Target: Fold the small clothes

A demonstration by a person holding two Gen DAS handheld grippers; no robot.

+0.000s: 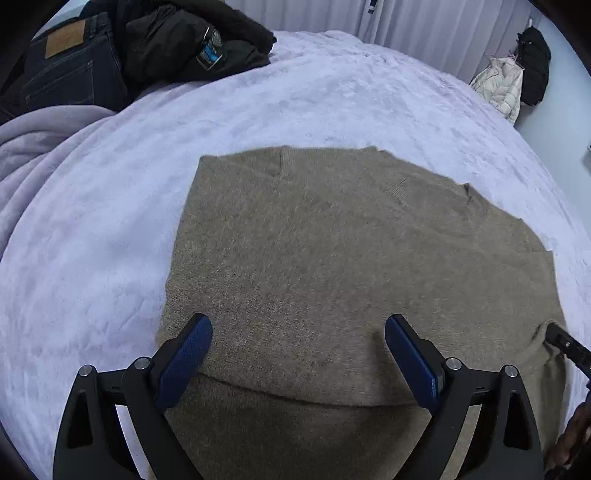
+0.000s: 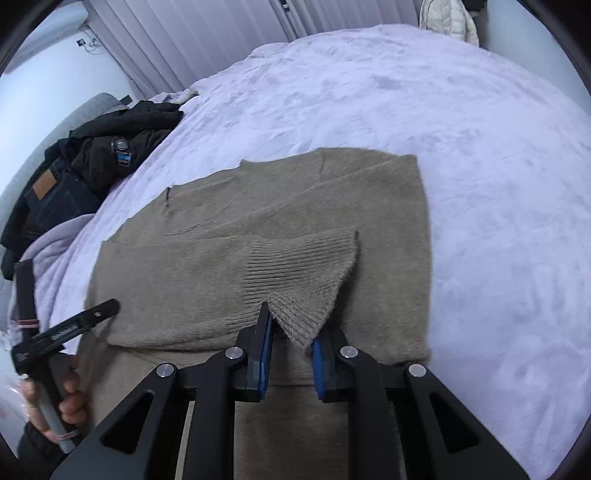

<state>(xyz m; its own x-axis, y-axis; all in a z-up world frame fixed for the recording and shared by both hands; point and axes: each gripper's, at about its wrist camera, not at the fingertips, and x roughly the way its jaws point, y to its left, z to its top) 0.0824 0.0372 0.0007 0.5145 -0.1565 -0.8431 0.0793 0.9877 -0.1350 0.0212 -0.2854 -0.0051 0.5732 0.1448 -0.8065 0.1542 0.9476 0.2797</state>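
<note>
A tan knit sweater (image 1: 332, 251) lies partly folded on a pale lilac bed cover (image 1: 110, 229). My left gripper (image 1: 297, 325) is open just above the sweater's near fold, holding nothing. In the right wrist view the sweater (image 2: 229, 266) lies flat with a sleeve laid across it. My right gripper (image 2: 291, 325) is nearly shut, pinching the ribbed cuff (image 2: 306, 302) of that sleeve and lifting it a little off the body. The left gripper's finger (image 2: 88, 314) shows at the sweater's left edge.
Dark jeans (image 1: 70, 70) and black clothes (image 1: 184, 37) are piled at the far left of the bed. A white puffer jacket (image 1: 502, 85) hangs at the far right. Curtains (image 2: 207, 33) run behind the bed. A bunched lilac blanket (image 1: 33, 136) lies left.
</note>
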